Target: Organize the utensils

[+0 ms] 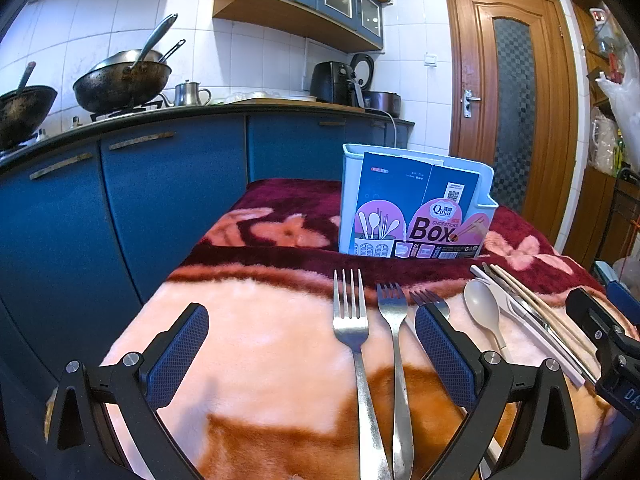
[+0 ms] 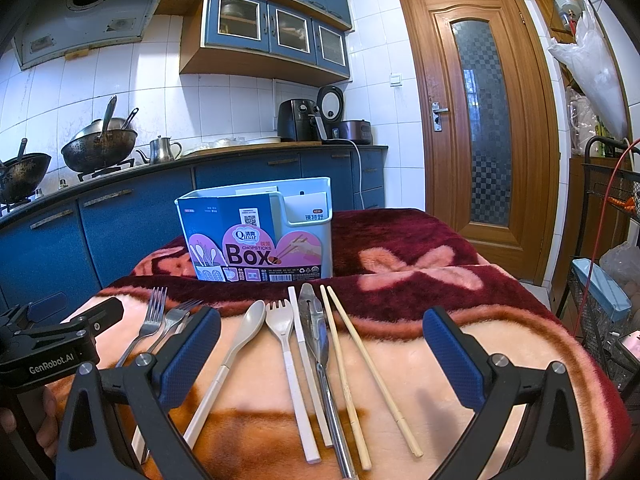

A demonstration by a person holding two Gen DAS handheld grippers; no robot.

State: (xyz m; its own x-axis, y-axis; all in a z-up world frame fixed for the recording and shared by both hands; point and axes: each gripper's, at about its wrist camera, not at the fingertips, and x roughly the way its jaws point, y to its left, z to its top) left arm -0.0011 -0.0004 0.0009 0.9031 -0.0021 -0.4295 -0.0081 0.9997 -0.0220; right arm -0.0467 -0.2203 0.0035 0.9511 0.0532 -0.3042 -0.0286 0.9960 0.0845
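A pale blue chopsticks box (image 1: pixel 416 208) with a printed card stands upright at the back of the blanket-covered table; it also shows in the right wrist view (image 2: pixel 256 232). Three metal forks (image 1: pixel 352 320) lie in front of my left gripper (image 1: pixel 312 344), which is open and empty above them. In the right wrist view a beige spoon (image 2: pixel 248 320), a beige spork (image 2: pixel 280 324), a white stick (image 2: pixel 298 340), a metal knife (image 2: pixel 316 328) and two wooden chopsticks (image 2: pixel 352 340) lie side by side. My right gripper (image 2: pixel 322 348) is open and empty above them.
The pink and maroon fleece blanket (image 2: pixel 420 276) covers the table. Blue kitchen cabinets (image 1: pixel 160 184) with woks on the counter stand left and behind. A wooden door (image 2: pixel 480 120) is at the back right. A wire rack (image 2: pixel 608 280) stands right of the table.
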